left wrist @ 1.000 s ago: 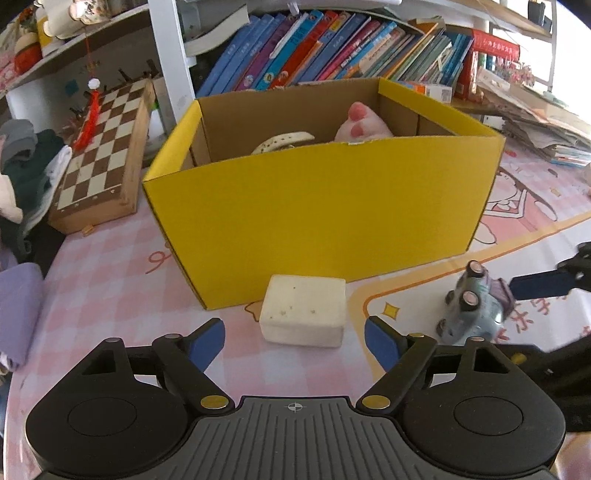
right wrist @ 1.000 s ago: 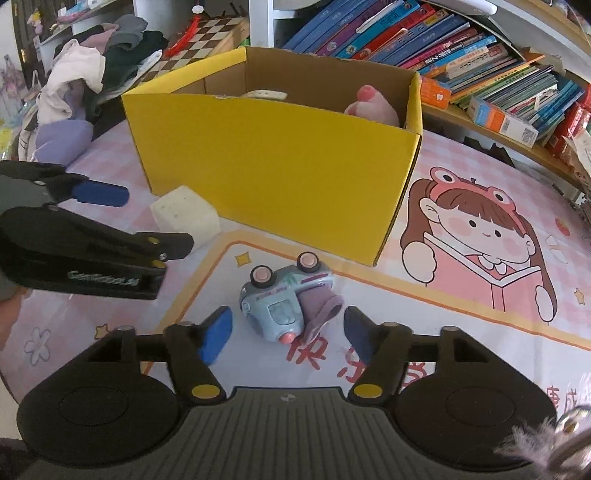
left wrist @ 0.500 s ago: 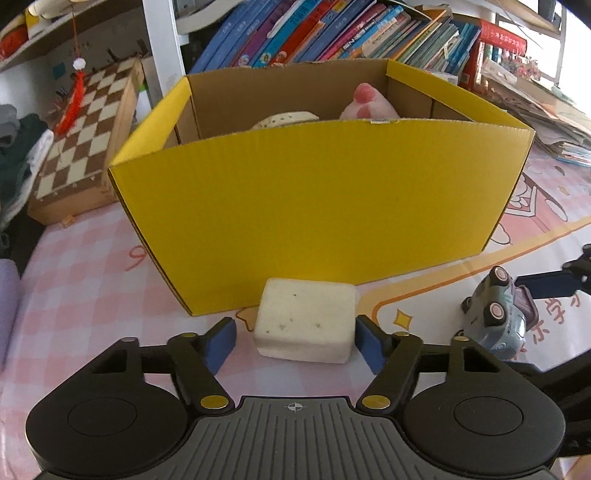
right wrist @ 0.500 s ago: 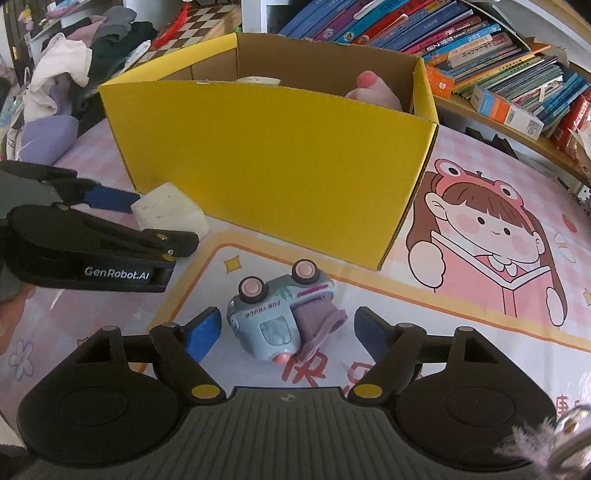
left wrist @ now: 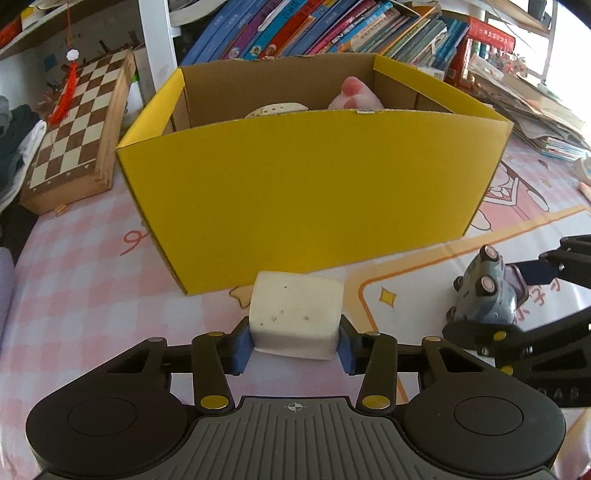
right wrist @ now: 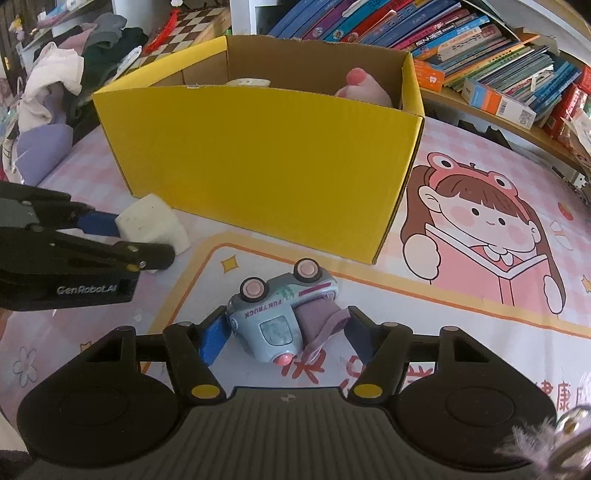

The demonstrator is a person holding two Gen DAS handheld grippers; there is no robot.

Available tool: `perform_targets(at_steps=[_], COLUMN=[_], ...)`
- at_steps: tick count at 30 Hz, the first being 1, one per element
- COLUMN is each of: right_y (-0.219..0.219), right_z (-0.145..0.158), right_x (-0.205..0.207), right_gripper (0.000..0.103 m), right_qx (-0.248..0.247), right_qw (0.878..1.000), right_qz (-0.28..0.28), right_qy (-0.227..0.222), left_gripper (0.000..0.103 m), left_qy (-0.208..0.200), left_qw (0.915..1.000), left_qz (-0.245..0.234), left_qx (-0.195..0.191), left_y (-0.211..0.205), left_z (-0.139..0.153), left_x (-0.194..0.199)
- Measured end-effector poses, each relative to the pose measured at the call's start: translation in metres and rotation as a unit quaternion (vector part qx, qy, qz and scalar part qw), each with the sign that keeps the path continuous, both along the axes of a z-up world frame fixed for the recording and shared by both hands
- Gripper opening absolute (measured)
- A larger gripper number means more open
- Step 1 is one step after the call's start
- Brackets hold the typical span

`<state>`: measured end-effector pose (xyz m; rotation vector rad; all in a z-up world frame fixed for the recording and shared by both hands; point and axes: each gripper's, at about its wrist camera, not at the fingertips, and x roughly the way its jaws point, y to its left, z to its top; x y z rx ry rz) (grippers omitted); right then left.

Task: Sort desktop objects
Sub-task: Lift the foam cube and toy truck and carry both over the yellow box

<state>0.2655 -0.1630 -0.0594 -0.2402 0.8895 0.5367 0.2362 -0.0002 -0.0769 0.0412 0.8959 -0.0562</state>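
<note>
A white foam block (left wrist: 295, 314) lies on the pink mat just in front of the yellow cardboard box (left wrist: 303, 192). My left gripper (left wrist: 293, 349) is closing, and its blue pads touch the block's two sides. A grey-blue toy truck (right wrist: 273, 314) with pink wheels lies on its side, a purple flap hanging from it. My right gripper (right wrist: 288, 339) is closing around it, one pad at the cab and the other at the flap. The right wrist view shows the block (right wrist: 151, 221) in the left gripper (right wrist: 136, 240). The box (right wrist: 258, 162) holds a pink plush (right wrist: 364, 86) and a cream perforated object (left wrist: 277, 109).
A folded chessboard (left wrist: 77, 125) lies left of the box. Rows of books (left wrist: 332, 29) fill the shelf behind it, and a stack of papers (left wrist: 535, 110) sits at the right. A heap of clothes (right wrist: 74, 74) lies at the far left.
My left gripper moved forward around the white block and its jaws closed onto the sides. My right gripper advanced over the toy truck and its jaws narrowed around it.
</note>
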Motion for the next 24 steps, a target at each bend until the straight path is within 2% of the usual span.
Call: perform_targets(at_steps=[16, 24], right_y=[-0.002, -0.003], right_z=[0.019, 0.024], right_x=[-0.036, -0.052], right_gripper=[0.065, 0.065], right_qx=[0.004, 0.003], right_qw=[1.0, 0.999], right_qz=[0.02, 0.022], right_qy=[-0.021, -0.029], left_gripper=[0.042, 0.041], left_qy=[-0.036, -0.044], left_qw=[0.9982, 0.9979], left_qz=[0.035, 0.034], left_qx=[-0.033, -0.034], left_y=[0.015, 0.014], left_z=[0.026, 0.03], left_x=[-0.06, -0.082])
